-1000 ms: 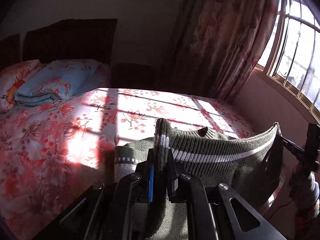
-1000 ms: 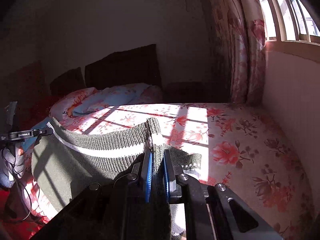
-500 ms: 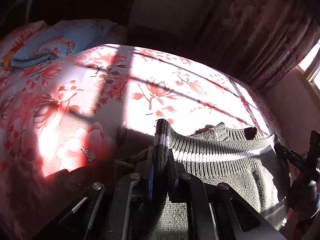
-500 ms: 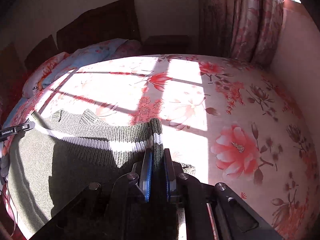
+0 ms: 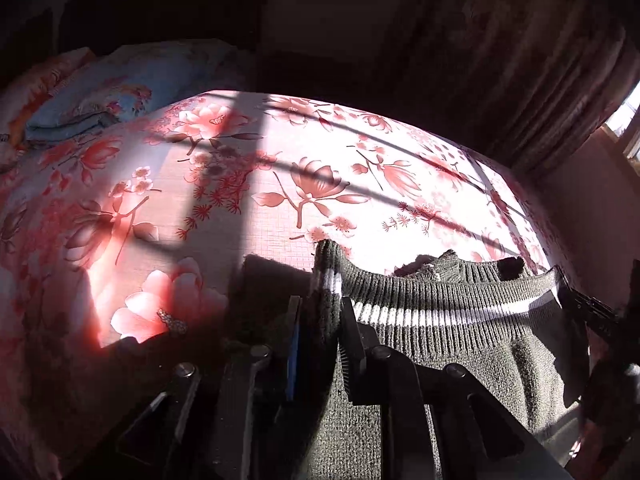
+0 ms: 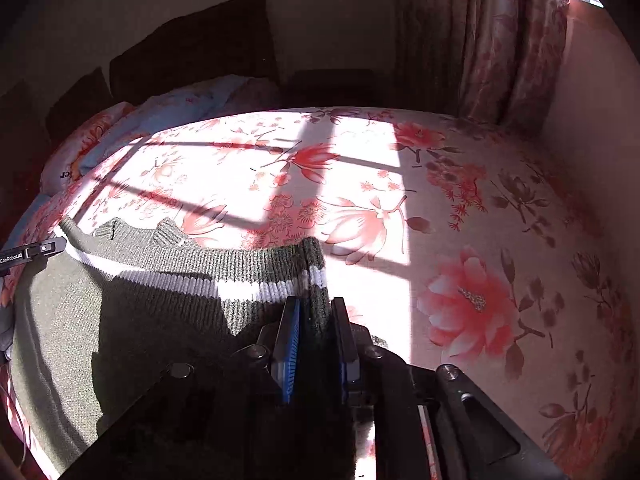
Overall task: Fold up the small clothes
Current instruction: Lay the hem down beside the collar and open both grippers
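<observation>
A small dark green knit sweater (image 5: 448, 312) with a white stripe along its ribbed hem is stretched between my two grippers, low over the floral bed. My left gripper (image 5: 322, 320) is shut on one corner of the hem. My right gripper (image 6: 314, 312) is shut on the other corner, and the sweater (image 6: 160, 280) runs from it to the left. The tip of the right gripper shows at the right edge of the left wrist view (image 5: 584, 304); the left gripper's tip shows at the left edge of the right wrist view (image 6: 36, 250). Folded sweater parts poke out behind the hem.
The bed (image 5: 240, 200) has a pink floral sheet in strong sunlight. Pillows and a folded blue quilt (image 5: 100, 96) lie at its head by a dark headboard (image 6: 192, 52). Floral curtains (image 6: 516, 40) and a pink wall (image 6: 592, 160) stand on the right.
Both grippers have carried the sweater forward and down over the bed. The views have tilted from the room and window down to the sheet. Both grips are unchanged.
</observation>
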Available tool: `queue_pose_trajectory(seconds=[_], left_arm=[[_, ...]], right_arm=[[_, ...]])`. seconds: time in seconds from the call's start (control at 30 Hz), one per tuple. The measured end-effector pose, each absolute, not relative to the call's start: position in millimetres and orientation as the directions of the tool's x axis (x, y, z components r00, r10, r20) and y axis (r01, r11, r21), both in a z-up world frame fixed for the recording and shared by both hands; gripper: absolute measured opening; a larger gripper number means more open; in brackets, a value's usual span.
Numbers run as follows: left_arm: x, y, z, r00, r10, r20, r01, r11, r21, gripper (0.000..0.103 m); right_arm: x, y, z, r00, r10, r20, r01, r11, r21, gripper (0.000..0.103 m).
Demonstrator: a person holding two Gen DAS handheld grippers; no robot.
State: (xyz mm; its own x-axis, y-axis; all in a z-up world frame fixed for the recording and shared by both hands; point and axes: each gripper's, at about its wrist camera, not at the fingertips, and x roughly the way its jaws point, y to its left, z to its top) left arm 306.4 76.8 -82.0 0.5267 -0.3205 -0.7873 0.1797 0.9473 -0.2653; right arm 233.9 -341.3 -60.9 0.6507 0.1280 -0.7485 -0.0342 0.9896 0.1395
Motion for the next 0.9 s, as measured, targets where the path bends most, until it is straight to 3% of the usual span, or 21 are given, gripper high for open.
queue_pose_trajectory(seconds=[0.03,0.07,0.2,0.3,0.43,0.57,0.8,0.9], left_arm=[[305.1,77.9,-79.4,0.530,-0.327,-0.782,0.185,0.945,-0.270,0.059],[302.4,78.6,-75.0,0.542,-0.321,-0.776,0.184,0.947,-0.263,0.103],[266.8,81.5,-36.1,0.730,-0.132,-0.671,0.062,0.990,-0.128,0.103],[241.9,63.1,-19.9,0.783,-0.196,-0.591,0.122,0.979,-0.163,0.103],[246.8,14.2,-36.5,0.679,-0.279,-0.679,0.242,0.958,-0.151,0.103],[256.0,-2.5,-56.0,0.645,-0.238,-0.726,0.236,0.966,-0.107,0.103],[273.3,5.7,-65.4,0.617,-0.217,-0.757,0.199,0.973,-0.117,0.103],[276.5,3.7,-83.3,0.582,-0.194,-0.790,0.195,0.976,-0.097,0.103]], right_arm=[[231.8,-345.0,-57.8,0.649,0.132,-0.750,-0.021,0.988,0.155,0.027],[229.6,-346.8,-54.5,0.640,0.136,-0.756,-0.018,0.986,0.163,0.033],[208.1,-339.1,-28.5,0.686,0.160,-0.709,-0.046,0.983,0.178,0.033],[201.1,-306.5,-16.7,0.713,0.176,-0.678,-0.117,0.984,0.132,0.035],[211.5,-239.4,-35.3,0.628,0.241,-0.740,-0.262,0.961,0.090,0.035],[216.6,-200.2,-53.6,0.603,0.240,-0.760,-0.317,0.947,0.048,0.035],[237.8,-185.4,-53.5,0.579,0.287,-0.764,-0.318,0.941,0.113,0.035],[236.4,-173.4,-65.6,0.602,0.265,-0.753,-0.347,0.936,0.052,0.036]])
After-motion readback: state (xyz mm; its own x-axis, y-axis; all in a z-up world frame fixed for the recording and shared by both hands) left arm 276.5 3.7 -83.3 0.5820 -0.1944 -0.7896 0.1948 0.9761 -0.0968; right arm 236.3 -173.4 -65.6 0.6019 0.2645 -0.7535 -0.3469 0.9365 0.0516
